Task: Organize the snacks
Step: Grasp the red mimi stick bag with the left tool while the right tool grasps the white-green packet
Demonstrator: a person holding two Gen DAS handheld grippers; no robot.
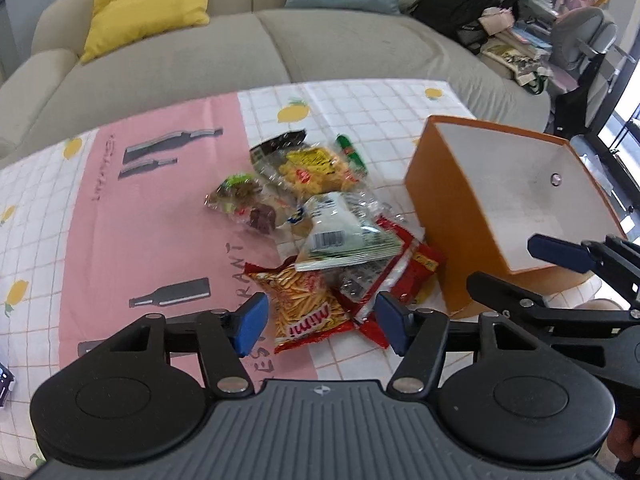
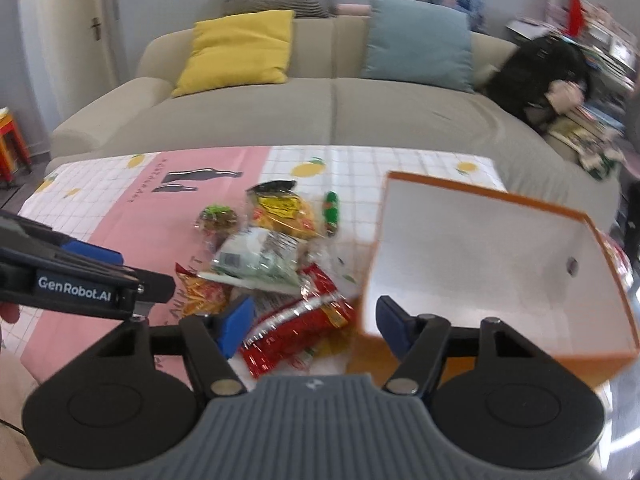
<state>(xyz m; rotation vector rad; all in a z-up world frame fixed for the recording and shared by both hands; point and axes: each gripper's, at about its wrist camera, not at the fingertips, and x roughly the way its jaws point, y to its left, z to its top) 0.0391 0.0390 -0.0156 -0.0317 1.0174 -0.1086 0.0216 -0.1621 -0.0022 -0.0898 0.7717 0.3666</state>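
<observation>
A heap of snack packets lies on the tablecloth (image 1: 160, 216): a red-orange "mimi" stick bag (image 1: 308, 312), a red packet (image 1: 416, 276), a white-green packet (image 1: 344, 232), a yellow bag (image 1: 316, 170), a clear bag of brown sweets (image 1: 244, 200) and a green stick (image 1: 352, 154). To their right an empty orange box (image 1: 500, 200) stands tilted. My left gripper (image 1: 322, 324) is open over the "mimi" bag, its pads not touching it. My right gripper (image 2: 316, 322) is open above the red packet (image 2: 296, 328), beside the orange box (image 2: 480, 260).
A beige sofa (image 2: 332, 112) runs behind the table, with a yellow cushion (image 2: 240, 50) and a blue cushion (image 2: 420, 40). A black bag (image 2: 536, 76) sits at its right end. A grey desk chair (image 1: 580, 40) and cluttered shelves stand at the far right.
</observation>
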